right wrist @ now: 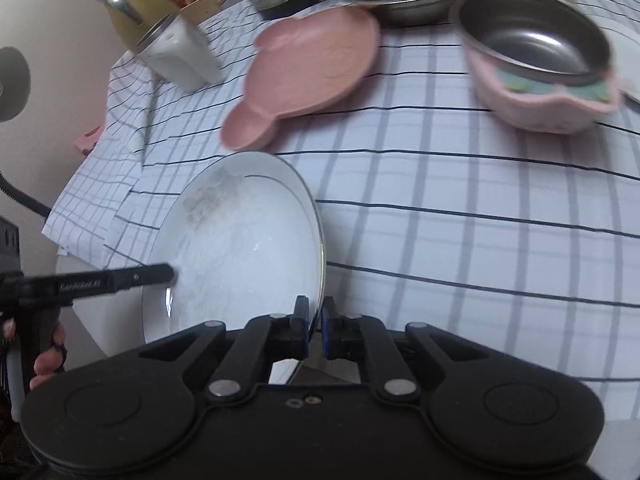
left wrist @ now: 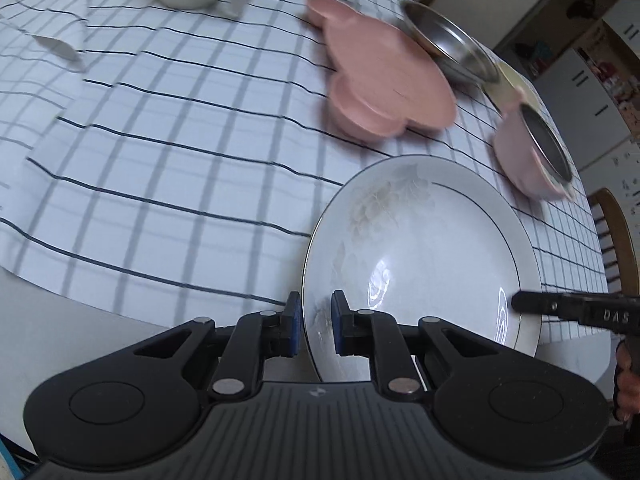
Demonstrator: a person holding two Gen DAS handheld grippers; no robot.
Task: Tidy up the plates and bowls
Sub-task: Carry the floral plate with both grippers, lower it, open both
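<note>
Here, the left gripper [left wrist: 316,326] pinches the white plate [left wrist: 420,248] by its rim, below the pink tray [left wrist: 380,76]. Opposite, the right gripper [right wrist: 316,328] clamps its other rim; keep both level while carrying.

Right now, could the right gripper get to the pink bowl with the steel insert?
Probably not yet. The right gripper is shut on the rim of the white plate, shared with the left gripper. The checked tablecloth towards the pink bowl with the steel insert looks clear.
</note>
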